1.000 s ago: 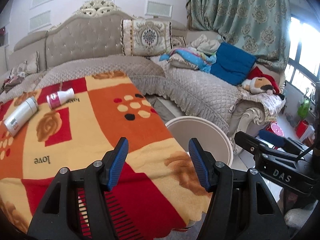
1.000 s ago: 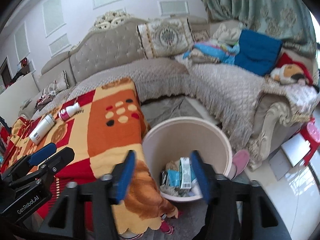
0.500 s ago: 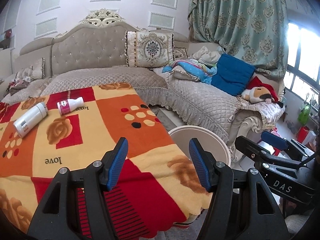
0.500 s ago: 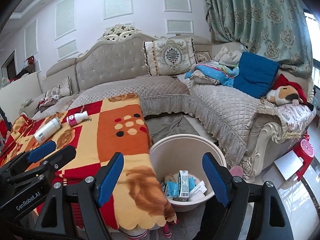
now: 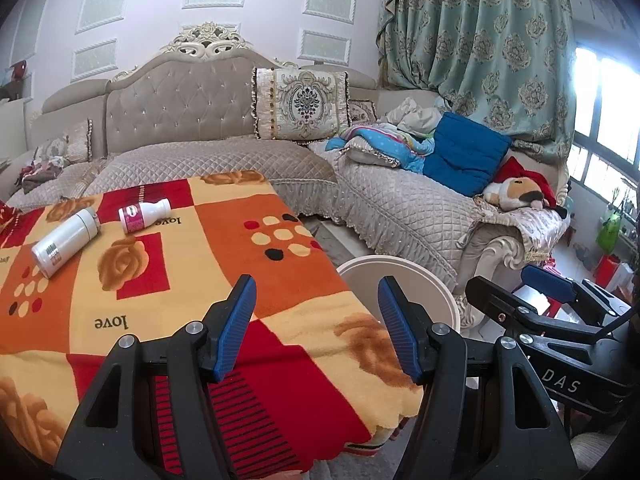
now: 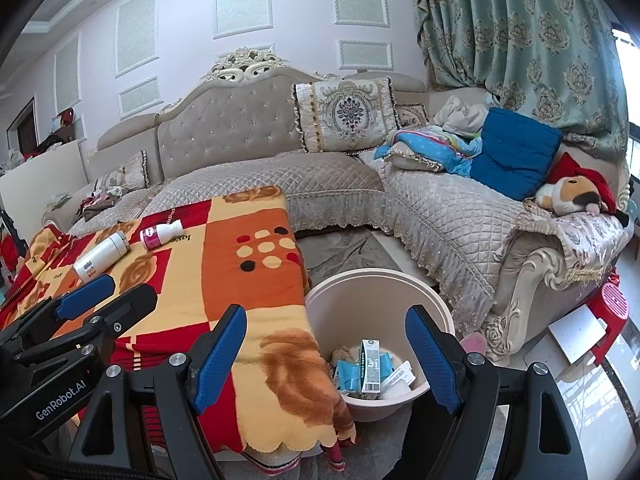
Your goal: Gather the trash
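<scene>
Two bottles lie on the patterned blanket [image 5: 224, 264]: a white cylinder bottle [image 5: 66, 241] and a small white bottle with a pink label [image 5: 144, 215]. Both also show in the right wrist view, the cylinder [image 6: 102, 256] and the pink-label bottle [image 6: 161, 234]. A beige trash bin [image 6: 436, 316] stands on the floor beside the blanket and holds a green-white carton [image 6: 369, 366] and blue wrappers. My left gripper [image 5: 316, 332] is open and empty above the blanket's near edge. My right gripper [image 6: 326, 364] is open and empty above the bin.
A grey quilted corner sofa [image 5: 224, 160] runs behind and to the right, with cushions, a blue pillow [image 5: 464, 160] and a plush toy [image 5: 516, 194]. A red stool [image 6: 610, 312] and a pink slipper [image 6: 474, 346] are on the floor at right.
Both grippers have lifted and tilted up, so more wall and sofa show. The right gripper's jaws have opened wider. The bottles have not moved.
</scene>
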Tool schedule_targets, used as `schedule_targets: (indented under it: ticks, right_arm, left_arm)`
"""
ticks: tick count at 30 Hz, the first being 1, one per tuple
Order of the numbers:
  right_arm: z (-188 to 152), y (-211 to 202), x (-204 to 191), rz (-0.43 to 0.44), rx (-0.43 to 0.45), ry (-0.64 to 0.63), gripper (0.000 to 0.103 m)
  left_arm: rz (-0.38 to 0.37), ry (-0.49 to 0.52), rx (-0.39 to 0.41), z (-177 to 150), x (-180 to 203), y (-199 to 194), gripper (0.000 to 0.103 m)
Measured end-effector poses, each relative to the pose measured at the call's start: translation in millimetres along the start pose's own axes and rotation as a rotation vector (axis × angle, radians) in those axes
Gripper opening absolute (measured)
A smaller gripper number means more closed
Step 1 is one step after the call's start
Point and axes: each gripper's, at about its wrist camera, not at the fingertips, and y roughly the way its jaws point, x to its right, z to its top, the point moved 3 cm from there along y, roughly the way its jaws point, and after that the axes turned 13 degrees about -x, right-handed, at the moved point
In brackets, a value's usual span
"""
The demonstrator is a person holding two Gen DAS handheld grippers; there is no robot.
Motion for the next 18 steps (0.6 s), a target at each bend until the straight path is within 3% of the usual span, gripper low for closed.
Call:
schedule_targets:
  ticks: [18]
  right_arm:
    - [2.0, -4.3, 3.4, -0.021, 0.023, 0.015, 0.086]
  left_arm:
    - [0.008, -0.019, 0.007, 1.3, -1.2, -2.6, 0.062]
